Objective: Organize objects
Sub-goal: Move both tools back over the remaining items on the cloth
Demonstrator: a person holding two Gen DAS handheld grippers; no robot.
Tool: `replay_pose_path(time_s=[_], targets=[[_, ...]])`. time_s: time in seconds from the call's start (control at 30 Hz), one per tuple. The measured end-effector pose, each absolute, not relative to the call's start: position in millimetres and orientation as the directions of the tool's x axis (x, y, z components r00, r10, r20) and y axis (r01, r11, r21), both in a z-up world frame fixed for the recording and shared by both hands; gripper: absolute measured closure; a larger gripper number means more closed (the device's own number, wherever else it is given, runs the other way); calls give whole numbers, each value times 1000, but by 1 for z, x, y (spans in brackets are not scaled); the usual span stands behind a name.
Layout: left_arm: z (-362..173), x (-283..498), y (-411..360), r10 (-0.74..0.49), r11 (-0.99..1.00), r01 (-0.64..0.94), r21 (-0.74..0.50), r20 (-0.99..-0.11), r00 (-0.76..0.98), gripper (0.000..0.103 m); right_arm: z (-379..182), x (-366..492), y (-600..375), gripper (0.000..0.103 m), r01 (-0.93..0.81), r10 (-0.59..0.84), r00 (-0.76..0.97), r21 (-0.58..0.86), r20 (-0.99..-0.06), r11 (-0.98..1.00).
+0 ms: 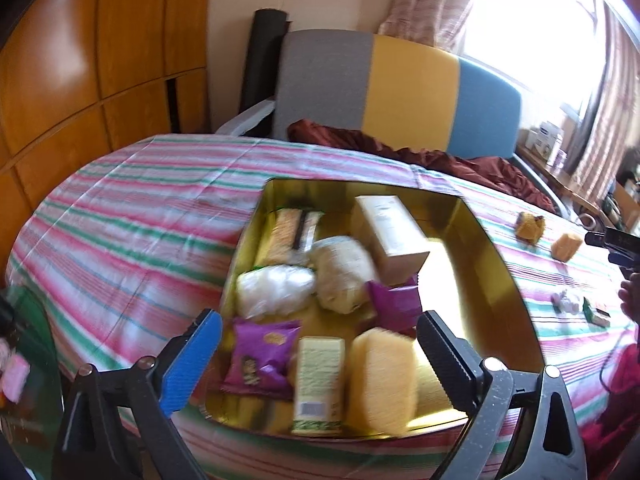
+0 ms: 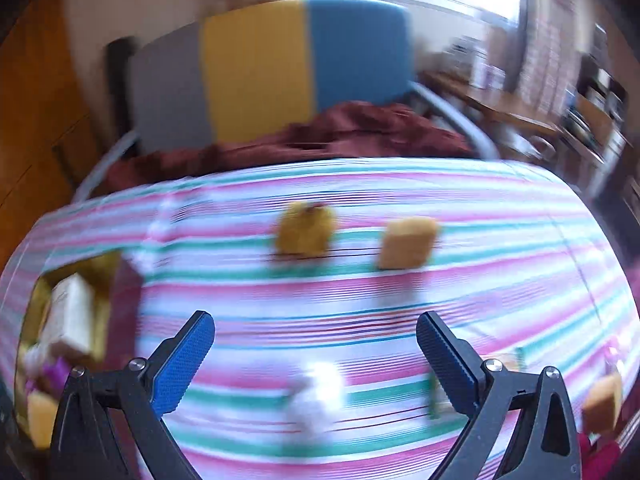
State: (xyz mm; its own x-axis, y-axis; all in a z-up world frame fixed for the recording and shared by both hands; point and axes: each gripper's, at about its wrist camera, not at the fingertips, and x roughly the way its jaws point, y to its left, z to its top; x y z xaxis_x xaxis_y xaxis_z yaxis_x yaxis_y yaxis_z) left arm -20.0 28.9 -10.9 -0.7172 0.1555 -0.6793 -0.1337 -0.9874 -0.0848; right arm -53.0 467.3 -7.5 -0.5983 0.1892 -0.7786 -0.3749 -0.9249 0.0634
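Observation:
A gold tray (image 1: 496, 264) lies on the striped tablecloth and holds several items: a beige box (image 1: 390, 236), purple snack packets (image 1: 262, 354), a yellow sponge (image 1: 380, 380), a green carton (image 1: 318, 384). My left gripper (image 1: 320, 348) is open and empty, just above the tray's near end. My right gripper (image 2: 316, 356) is open and empty over the cloth; a small white wrapped item (image 2: 316, 396) lies between its fingers, blurred. Two yellow-orange pieces (image 2: 306, 230) (image 2: 408, 242) lie beyond it. The tray's corner (image 2: 120, 280) shows at left.
A grey, yellow and blue chair (image 1: 408, 92) with a dark red cloth (image 1: 440, 160) stands behind the table. A wooden cabinet (image 1: 80, 60) is at left. Another orange piece (image 2: 604, 400) and a green packet (image 2: 436, 400) lie near the right gripper.

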Motion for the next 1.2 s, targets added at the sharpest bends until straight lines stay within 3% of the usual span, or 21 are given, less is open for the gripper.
replay_pose_path(time_s=[0.17, 0.27, 0.33, 0.53, 0.8, 1.03, 1.2], targets=[[7, -24, 68, 205, -973, -224, -57, -660, -723, 0, -37, -31, 574, 0, -639, 313, -480, 82, -819, -765], [15, -29, 95, 246, -959, -278, -58, -655, -714, 0, -52, -15, 610, 0, -736, 227, -458, 224, -860, -639], [21, -32, 116, 275, -948, -313, -62, -654, -705, 0, -62, -12, 613, 0, -755, 185, -432, 241, -883, -610], [37, -43, 178, 366, -909, -410, -82, -630, -685, 0, -63, -11, 610, 0, -725, 126, -457, 286, -881, -627], [33, -74, 259, 456, -852, -502, -148, -681, -573, 0, -57, -4, 611, 0, -687, 71, -531, 380, -844, -619], [9, -114, 319, 448, -838, -514, -183, -768, -458, 0, -52, -4, 613, 0, -680, 65, -557, 410, -828, -607], [-7, -141, 353, 406, -849, -509, -142, -792, -455, 0, -54, -1, 619, 0, -676, 30, -577, 457, -816, -578]])
